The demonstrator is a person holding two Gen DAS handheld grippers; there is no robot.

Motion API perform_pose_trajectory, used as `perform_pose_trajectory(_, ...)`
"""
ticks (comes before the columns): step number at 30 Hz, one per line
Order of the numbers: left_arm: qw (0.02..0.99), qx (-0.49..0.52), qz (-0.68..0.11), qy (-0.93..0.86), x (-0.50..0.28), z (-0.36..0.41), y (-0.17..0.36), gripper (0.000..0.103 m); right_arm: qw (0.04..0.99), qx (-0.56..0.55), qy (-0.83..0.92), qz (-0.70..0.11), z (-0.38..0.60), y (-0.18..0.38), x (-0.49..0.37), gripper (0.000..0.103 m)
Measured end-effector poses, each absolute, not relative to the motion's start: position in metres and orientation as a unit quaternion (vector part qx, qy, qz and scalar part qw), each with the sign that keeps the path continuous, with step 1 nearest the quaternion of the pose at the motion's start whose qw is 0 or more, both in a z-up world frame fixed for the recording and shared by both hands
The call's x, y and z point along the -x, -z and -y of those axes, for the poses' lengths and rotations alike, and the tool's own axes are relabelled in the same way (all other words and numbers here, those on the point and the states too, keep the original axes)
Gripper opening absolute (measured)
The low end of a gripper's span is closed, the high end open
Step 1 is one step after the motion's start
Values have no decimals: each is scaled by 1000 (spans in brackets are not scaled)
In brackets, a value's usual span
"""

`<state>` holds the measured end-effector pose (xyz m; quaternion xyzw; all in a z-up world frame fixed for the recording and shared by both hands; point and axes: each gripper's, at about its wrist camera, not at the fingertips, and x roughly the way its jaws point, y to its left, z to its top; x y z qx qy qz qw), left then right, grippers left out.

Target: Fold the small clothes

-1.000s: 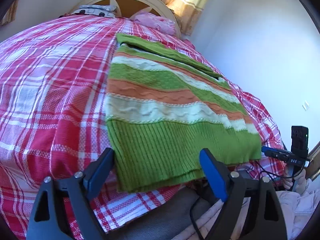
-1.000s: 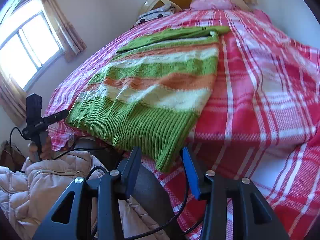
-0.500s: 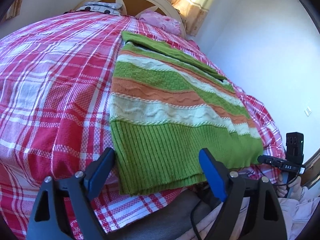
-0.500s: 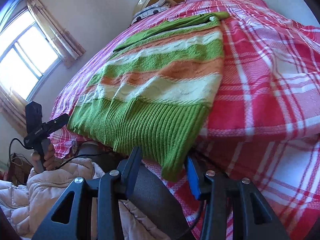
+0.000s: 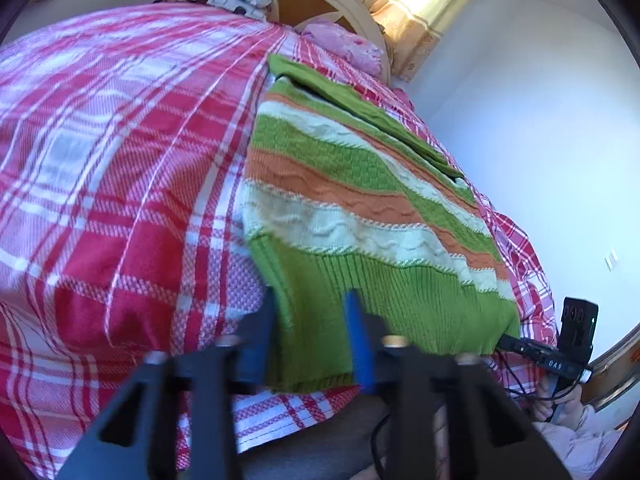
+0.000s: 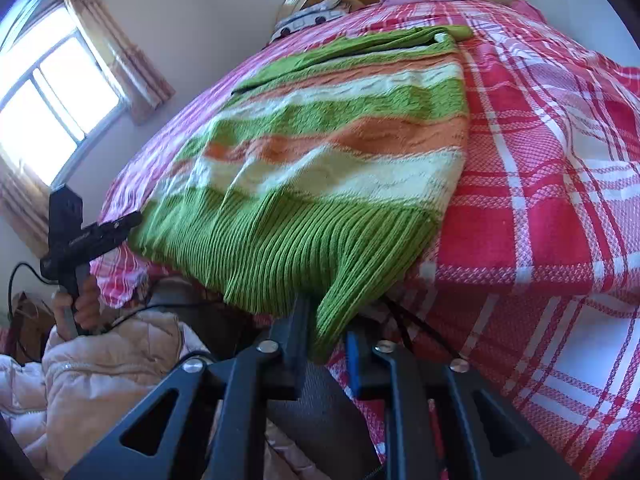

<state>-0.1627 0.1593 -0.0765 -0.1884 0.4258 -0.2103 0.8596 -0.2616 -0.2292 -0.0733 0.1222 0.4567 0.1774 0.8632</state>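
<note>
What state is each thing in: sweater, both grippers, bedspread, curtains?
Sweater: flat on the bed, sleeves folded in, ribbed hem over the near edge.
Left gripper: closing on the hem's left corner.
Right gripper: closing on the hem's right corner, bunching it.
Bedspread: spread, slightly wrinkled.
Curtains: drawn aside.

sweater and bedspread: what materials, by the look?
Sweater: chunky knit, likely wool or acrylic yarn; matte, with a ribbed green hem and raised wavy stitches in the orange and cream stripes.
Bedspread: flat woven red-and-white plaid, probably cotton; matte, the check weave grain shows up close.
</note>
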Motion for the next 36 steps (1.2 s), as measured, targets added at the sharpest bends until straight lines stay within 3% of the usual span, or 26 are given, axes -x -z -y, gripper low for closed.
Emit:
perform_pose_trajectory(10, 858, 203, -418, 218, 166, -161, 67, 11, 867, -125, -193, -441, 235, 56, 267, 7)
perform_pose_trajectory(18, 868, 195, -386, 244, 152, -149, 18, 11, 863, -236, -239, -378, 260, 5, 257, 6)
perform_pose_trajectory(24, 882, 156, -379, 233, 94, -125, -11, 7, 863, -306, -226, -332, 275, -28, 193, 6)
perform_pose_trajectory(33, 892, 129, -387, 197, 13, -124, -13, 8, 861, -352, -103, -354, 308, 17, 87, 6)
perform_pose_trajectory(36, 887, 127, -389, 212, 10, -142, -13, 15, 864, -335, -80, -368, 309, 34, 75, 6)
